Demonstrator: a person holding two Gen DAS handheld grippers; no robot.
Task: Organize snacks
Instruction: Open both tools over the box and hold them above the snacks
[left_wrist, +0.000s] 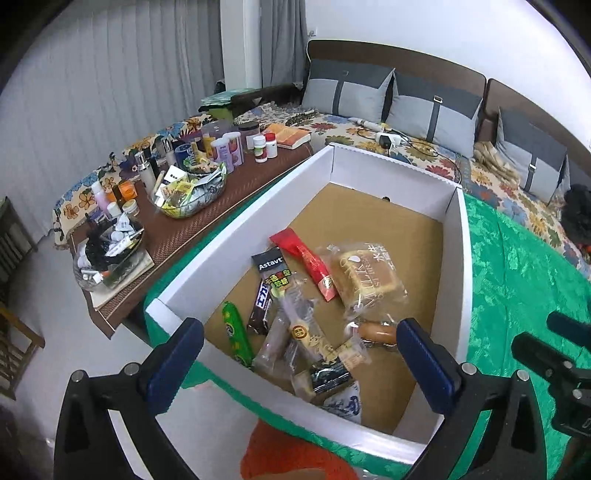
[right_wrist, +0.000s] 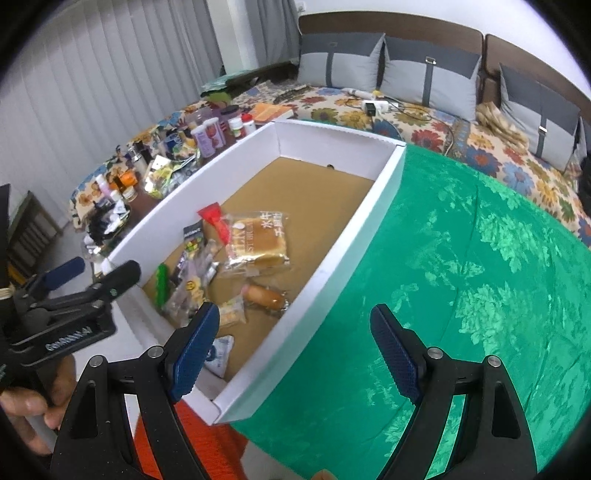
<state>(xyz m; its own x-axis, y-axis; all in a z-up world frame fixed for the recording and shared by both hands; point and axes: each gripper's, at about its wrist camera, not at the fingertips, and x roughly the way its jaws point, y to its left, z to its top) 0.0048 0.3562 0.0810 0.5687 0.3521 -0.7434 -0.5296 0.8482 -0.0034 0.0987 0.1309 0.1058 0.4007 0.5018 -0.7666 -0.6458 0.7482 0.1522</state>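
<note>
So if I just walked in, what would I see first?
Probably the big white box sitting on the bright green cloth, with a jumble of snacks at its near end, like the wrapped bread and a red packet. Next, the crowded side table to its left, full of bottles and jars, and the flowery bed behind.

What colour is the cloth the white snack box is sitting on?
Bright green with a leafy woven pattern: the cloth under the box shows best in the right wrist view.
</note>
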